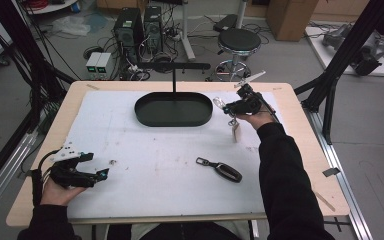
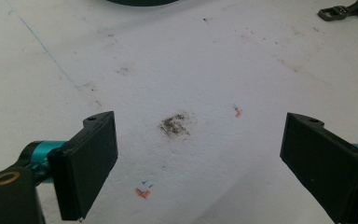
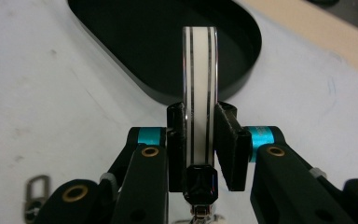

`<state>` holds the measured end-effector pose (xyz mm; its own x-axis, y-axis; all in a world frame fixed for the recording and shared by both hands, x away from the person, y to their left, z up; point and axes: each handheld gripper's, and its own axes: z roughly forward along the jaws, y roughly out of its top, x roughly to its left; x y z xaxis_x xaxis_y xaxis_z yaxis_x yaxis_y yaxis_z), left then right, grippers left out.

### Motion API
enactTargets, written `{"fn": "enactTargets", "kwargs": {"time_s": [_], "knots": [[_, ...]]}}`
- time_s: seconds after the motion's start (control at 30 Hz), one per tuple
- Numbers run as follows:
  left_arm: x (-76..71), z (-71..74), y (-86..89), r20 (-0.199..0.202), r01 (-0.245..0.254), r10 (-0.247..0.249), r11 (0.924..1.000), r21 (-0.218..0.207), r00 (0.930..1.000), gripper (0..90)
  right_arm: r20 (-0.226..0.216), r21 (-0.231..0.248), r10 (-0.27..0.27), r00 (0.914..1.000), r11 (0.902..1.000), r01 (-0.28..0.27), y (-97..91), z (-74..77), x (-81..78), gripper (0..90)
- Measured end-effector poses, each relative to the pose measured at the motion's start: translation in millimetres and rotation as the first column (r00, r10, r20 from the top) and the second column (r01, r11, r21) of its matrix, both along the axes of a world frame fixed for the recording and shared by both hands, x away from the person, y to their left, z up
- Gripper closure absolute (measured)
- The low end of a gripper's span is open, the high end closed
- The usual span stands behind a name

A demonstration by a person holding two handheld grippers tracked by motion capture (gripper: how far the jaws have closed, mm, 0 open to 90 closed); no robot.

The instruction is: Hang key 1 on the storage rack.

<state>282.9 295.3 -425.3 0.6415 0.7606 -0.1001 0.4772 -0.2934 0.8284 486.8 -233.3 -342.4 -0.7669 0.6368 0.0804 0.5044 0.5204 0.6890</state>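
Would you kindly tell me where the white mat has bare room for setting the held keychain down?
Bare mat lies between the left gripper and the black key fob, and before the black tray. Crowded: by the fob, and under the right gripper.

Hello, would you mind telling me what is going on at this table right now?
A person works with a gripper in each hand. The right gripper is shut on a white keychain with dark stripes, held above the white mat beside the black oval tray. The left gripper rests at the mat's near left with its jaws wide open and nothing between them. A dark car key fob lies on the mat.
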Motion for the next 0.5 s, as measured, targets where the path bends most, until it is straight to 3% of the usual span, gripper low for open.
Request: {"fn": "enactTargets", "kwargs": {"time_s": [0.03, 0.17, 0.5], "knots": [[0.6, -0.2, -0.9, -0.001, 0.003, -0.003, 1.0000, 0.004, 1.0000, 11.5, 0.016, 0.016, 0.015, 0.9998, 0.9998, -0.015, 4.6, 12.4, -1.4, 75.6], [0.4, 0.5, -1.2, 0.001, 0.007, -0.007, 1.0000, 0.006, 1.0000, 11.5, 0.043, 0.023, 0.035, 0.9985, 0.9991, -0.036, 16.1, 32.2, -0.8, 75.6], [-0.4, 0.8, -0.5, 0.001, 0.008, -0.008, 1.0000, 0.000, 1.0000, 11.5, 0.077, 0.019, 0.081, 0.9937, 0.9964, -0.082, 44.1, 58.7, 4.1, 75.6]]}}
